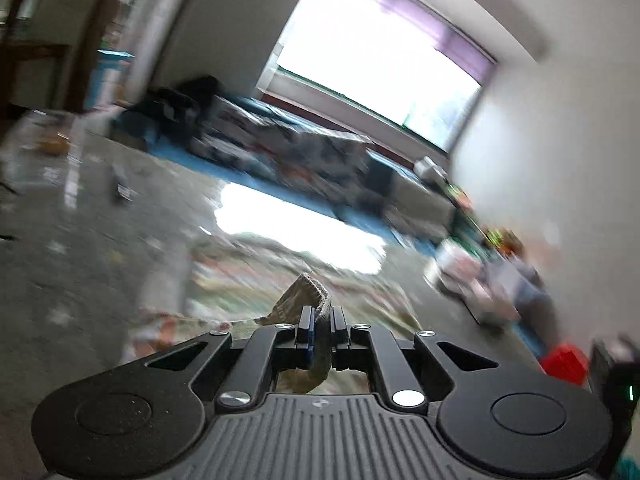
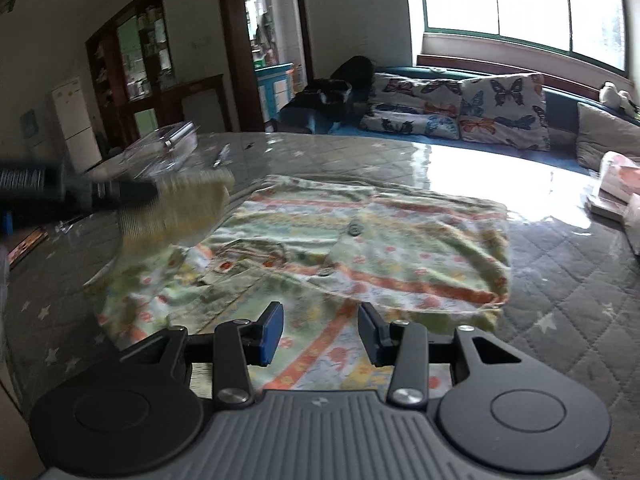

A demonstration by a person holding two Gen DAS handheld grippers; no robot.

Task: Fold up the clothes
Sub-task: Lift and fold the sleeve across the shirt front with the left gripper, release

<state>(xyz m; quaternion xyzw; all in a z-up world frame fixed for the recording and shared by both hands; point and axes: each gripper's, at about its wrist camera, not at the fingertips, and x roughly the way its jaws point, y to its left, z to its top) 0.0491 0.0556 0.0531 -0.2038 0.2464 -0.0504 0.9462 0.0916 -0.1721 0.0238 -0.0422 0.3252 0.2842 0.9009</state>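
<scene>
At the far left of the right wrist view the left gripper [image 2: 156, 196] comes in as a blurred dark bar, its tips clamped on the ribbed, yellowish cuff [image 2: 180, 208] of the garment and holding that end lifted off the table, so the sleeve hangs down to the cloth below. The left wrist view confirms it: its jaws stand nearly together with the ribbed cuff [image 1: 310, 292] pinched between the pads [image 1: 306, 326], everything beyond smeared by blur. The floral garment [image 2: 360, 240], pale green with orange bands and small buttons, lies spread over the middle of the grey quilted tabletop [image 2: 560, 280]; its near edge runs under the right gripper [image 2: 320, 330], whose jaws are spread wide and hold nothing, hovering just over the cloth's near part. The garment's right edge is folded into a rumpled hem, and bare table stretches from there to a pinkish bundle [image 2: 616, 184] at the right rim. To the left of the garment there is a strip of star-printed table, and a clear plastic box [image 2: 168, 144] sits near the far left edge. Behind the table, butterfly cushions [image 2: 460, 108] line a blue sofa under the bright window [image 2: 520, 4].
</scene>
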